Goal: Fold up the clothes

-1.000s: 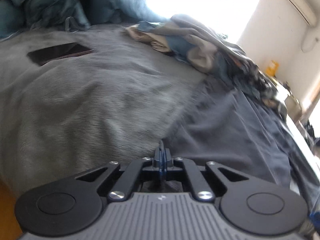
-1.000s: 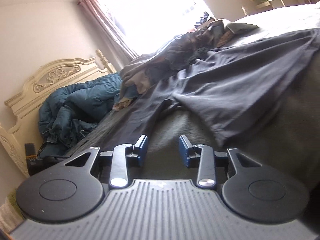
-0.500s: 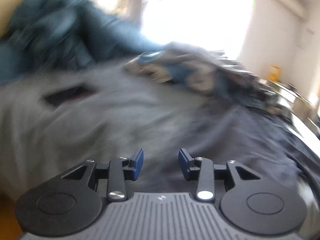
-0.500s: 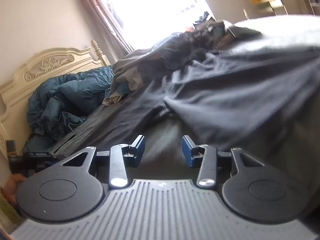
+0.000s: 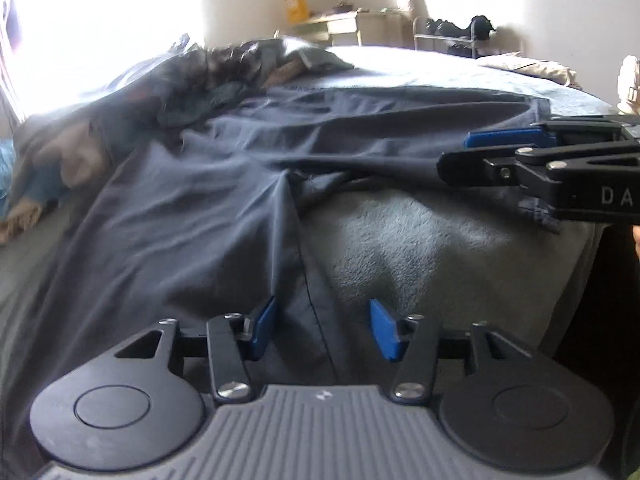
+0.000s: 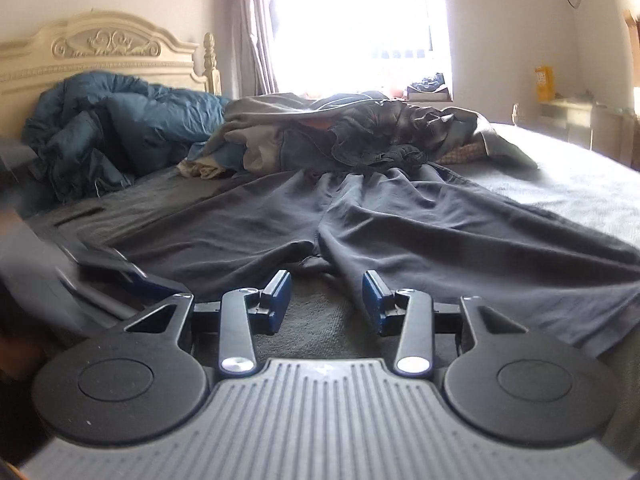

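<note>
Dark navy trousers [image 5: 200, 208] lie spread on the grey blanket [image 5: 400, 240] of the bed, legs parted toward me. My left gripper [image 5: 324, 332] hovers low over one leg's edge; its jaws are closing, the cloth lies under the gap, and the pads do not press it. In the right wrist view the trousers [image 6: 420, 216] fan out ahead. My right gripper [image 6: 326, 300] is open over bare blanket just short of the crotch, with nothing between its fingers. It also shows side-on as the right gripper [image 5: 480, 152] over the other leg. The left gripper [image 6: 120, 276] is a blur at the left.
A heap of mixed clothes [image 6: 340, 136] lies beyond the trousers, with a blue quilt [image 6: 120, 120] against the cream headboard [image 6: 100, 48]. A bright window is behind. A desk [image 5: 352, 24] stands by the far wall. The bed's edge [image 5: 588, 248] drops off at the right.
My left gripper, shut a second ago, has opened and swung quickly across the bed to the trouser leg, rolling as it went. The right gripper rolled level and stayed open.
</note>
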The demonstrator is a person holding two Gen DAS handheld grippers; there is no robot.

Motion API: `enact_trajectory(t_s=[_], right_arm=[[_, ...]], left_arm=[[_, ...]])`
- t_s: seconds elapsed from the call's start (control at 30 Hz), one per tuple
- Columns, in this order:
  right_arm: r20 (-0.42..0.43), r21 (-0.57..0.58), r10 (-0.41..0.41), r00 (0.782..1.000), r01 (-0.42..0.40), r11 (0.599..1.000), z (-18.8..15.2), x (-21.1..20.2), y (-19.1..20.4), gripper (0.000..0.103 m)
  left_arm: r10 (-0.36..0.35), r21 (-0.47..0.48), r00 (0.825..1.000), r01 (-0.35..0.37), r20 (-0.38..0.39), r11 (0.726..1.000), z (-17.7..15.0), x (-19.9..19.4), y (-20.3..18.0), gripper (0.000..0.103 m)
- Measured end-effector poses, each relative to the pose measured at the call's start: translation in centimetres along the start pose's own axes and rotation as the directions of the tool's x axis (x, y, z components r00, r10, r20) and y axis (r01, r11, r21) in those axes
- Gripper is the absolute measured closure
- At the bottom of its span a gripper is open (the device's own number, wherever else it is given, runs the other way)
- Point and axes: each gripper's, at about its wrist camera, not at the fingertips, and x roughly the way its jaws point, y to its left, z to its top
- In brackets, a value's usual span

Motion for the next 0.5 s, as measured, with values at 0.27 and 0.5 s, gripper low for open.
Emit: enact_trajectory(t_s=[0.27,0.5], right_arm=[[0.007,-0.027,0.033,0.999,-0.032,0.999,-0.2,-0.9,-1.2,0.064],[-0.017,-0.18,0.108,0.994,-0.109,0.978,0.9,0.9,0.4,0.064]], left_arm=[[-0.175,-0.345,0.984,0.17,0.017,0.923,2.1,-1.9,9.0,0.101],[-0.277,-0.529,0.951,0.307,0.138,0.791,3.6,-3.3,15.6,0.101]])
